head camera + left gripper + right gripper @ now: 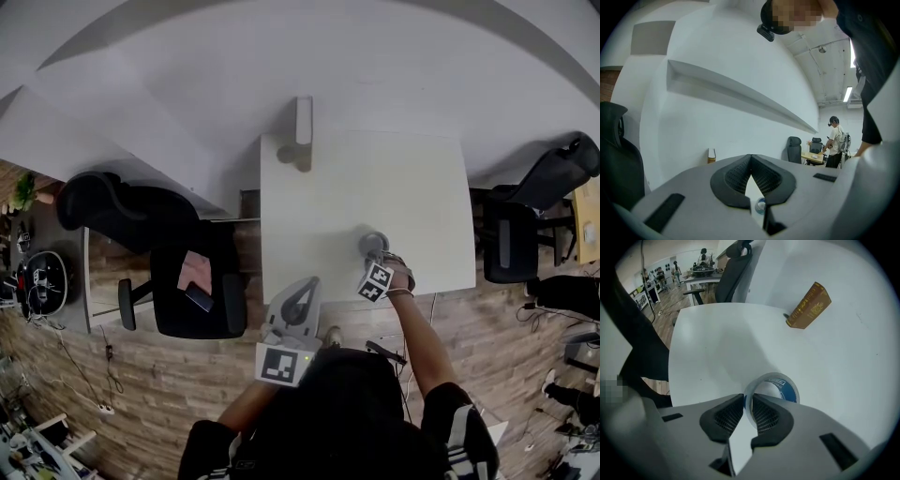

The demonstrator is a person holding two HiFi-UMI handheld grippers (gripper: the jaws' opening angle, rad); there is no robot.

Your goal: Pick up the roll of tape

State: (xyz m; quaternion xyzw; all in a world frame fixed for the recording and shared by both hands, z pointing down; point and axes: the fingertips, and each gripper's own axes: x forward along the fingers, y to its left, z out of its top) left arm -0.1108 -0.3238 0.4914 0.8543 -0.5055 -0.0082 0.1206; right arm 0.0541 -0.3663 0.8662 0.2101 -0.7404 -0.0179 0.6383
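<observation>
The roll of tape (pixel 787 389) lies flat on the white counter (pixel 412 187), close to the near edge and roughly midway along it, with its open core facing up. By its look it is a light, stiff ring: a thin wound wall on a blue-printed core. The outer face is smooth, so it is liable to slip or swing under a weak pinch. The recommended hold is across the wall, one jaw inside the hole and one outside, with the pads set square to the wall. The right hand-held gripper (pixel 747 400) points steeply down at this place. Its jaws stand a narrow gap apart with the near wall of the roll between them, and the ribbed pads appear to bear on it (the roll has not left the counter). Lift straight up so the ring does not pivot about the pads. The left hand-held gripper (pixel 751 158) is held level at the near edge toward the left corner, jaws together with nothing between them. A brown book (pixel 809 305) stands upright at the far edge toward the left corner, well apart from the roll. A black office chair (pixel 192 281) stands beside the counter's left edge.
</observation>
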